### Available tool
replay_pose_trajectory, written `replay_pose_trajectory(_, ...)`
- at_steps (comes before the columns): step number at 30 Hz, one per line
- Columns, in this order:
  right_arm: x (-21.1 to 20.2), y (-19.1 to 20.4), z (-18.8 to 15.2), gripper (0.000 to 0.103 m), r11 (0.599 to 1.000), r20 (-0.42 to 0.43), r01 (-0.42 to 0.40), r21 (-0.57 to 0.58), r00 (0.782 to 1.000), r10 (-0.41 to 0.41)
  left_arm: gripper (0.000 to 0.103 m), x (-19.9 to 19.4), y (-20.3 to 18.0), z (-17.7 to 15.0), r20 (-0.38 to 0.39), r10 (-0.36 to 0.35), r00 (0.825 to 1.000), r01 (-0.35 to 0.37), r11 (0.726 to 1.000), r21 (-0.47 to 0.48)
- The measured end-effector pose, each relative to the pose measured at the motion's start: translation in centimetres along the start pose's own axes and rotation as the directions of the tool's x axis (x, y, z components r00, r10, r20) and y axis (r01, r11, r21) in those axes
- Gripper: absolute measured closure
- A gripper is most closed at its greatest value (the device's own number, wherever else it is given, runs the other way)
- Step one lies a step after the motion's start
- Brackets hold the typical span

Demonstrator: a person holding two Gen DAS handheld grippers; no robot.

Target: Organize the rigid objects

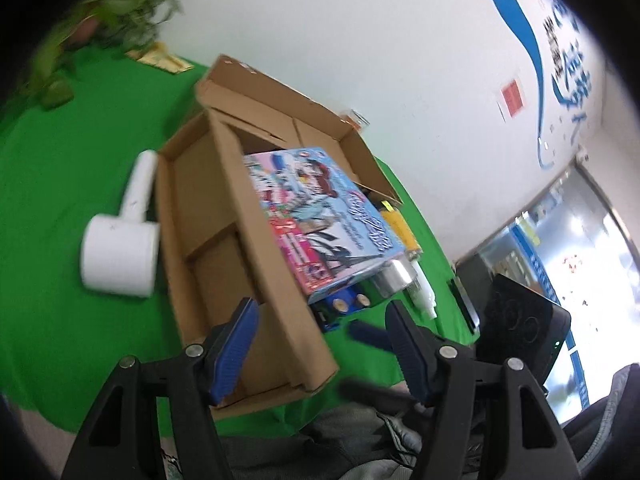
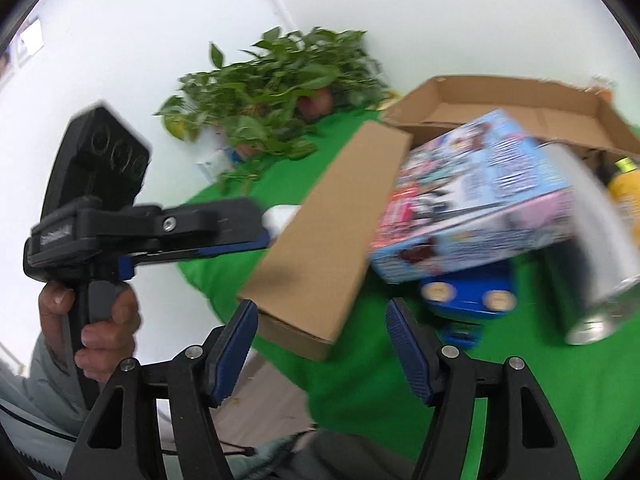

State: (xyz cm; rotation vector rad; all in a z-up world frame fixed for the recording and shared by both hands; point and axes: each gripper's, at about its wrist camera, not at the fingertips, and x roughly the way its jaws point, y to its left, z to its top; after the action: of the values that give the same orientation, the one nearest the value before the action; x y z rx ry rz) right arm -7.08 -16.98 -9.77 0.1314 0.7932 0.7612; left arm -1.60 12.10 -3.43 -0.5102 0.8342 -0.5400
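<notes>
Left wrist: 1 cardboard box (image 1: 224, 216), 1 colourful box (image 1: 320, 216); both grippers gaping, empty.

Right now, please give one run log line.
left claw: open, empty | right claw: open, empty | colourful box: leaning on cardboard box

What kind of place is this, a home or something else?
Probably an office or lab set up for recording, not a home: a table draped in bright green cloth, a white wall with a large blue logo, and a glass door beside it. A potted plant stands on the table.
</notes>
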Motion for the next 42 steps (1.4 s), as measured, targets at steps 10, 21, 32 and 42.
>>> replay_pose_trajectory(10,-1.8,3.7,3.2,0.043,0.992,-0.007,0.039,-0.118,0.999,-0.04,0.05,-1.0,6.6,-2.0,0.034,0.081,0.996,-0.071,0.966,-0.247)
replay_pose_trajectory(21,0.4,5.3,3.6,0.045,0.99,-0.077,0.027,-0.139,0.996,-0.038,0.056,0.7,1.1,0.4,0.043,-0.068,0.997,0.07,0.997,-0.036)
replay_pose_trajectory(32,1.6,3.7,2.8,0.074,0.998,-0.12,0.025,-0.062,0.992,-0.033,0.056,-2.5,3.5,-1.3,0.088,0.082,0.993,-0.076,0.995,-0.07)
replay_pose_trajectory(42,5.2,5.9,5.1,0.058,0.99,-0.151,0.096,-0.102,0.982,-0.111,0.081,1.2,8.4,-2.2,-0.022,0.18,0.984,-0.179,0.954,-0.241)
